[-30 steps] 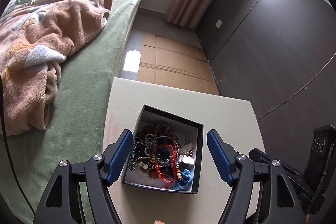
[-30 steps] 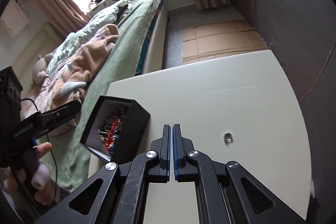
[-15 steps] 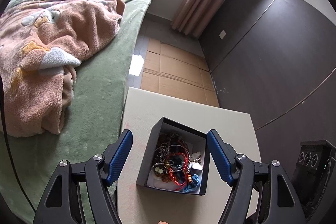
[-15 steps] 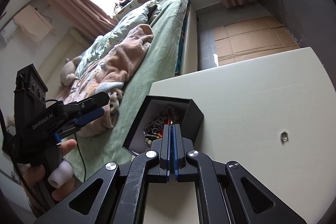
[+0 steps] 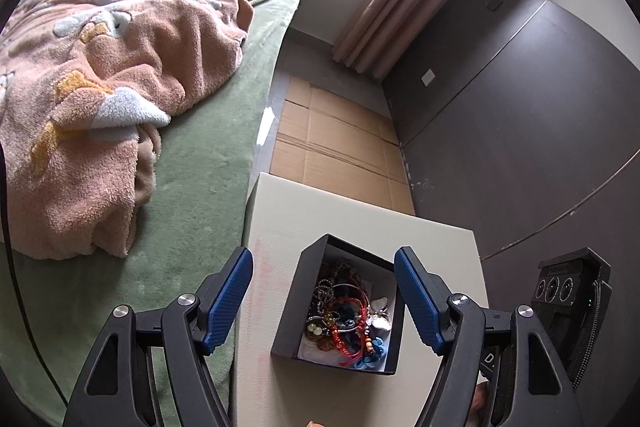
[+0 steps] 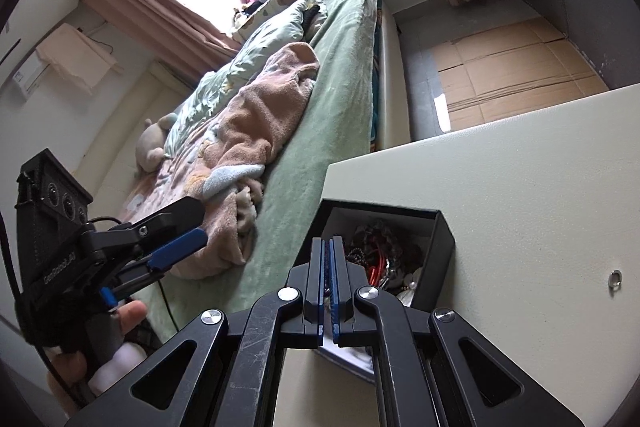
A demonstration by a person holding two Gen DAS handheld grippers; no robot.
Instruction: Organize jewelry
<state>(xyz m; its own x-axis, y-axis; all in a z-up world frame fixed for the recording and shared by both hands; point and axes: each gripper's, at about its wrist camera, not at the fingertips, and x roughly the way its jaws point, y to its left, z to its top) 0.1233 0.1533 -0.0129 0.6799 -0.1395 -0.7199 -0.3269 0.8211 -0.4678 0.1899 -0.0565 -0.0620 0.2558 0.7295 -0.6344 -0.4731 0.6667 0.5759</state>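
Observation:
A black open jewelry box [image 5: 298, 301] stands on the cream table [image 5: 360, 223]. It holds a tangle of bead bracelets, red cords and a silver butterfly piece [image 5: 380, 315]. My left gripper [image 5: 324, 299] is open, its blue pads either side of the box, above it. In the right wrist view the box [image 6: 442, 241] sits just beyond my right gripper [image 6: 329, 247], which is shut with nothing visible between its pads. A small silver ring [image 6: 615, 278] lies alone on the table to the right. The left gripper [image 6: 176, 239] also shows there.
A bed with a green cover [image 5: 208, 163] and a peach blanket [image 5: 120, 67] runs along the table's left edge. Cardboard sheets [image 5: 336, 147] lie on the floor beyond the table. A dark wall panel [image 5: 520, 115] stands on the right.
My left gripper has drifted left and back, so the box sits further right and smaller. My right gripper has swung left from over the ring to over the box, still shut.

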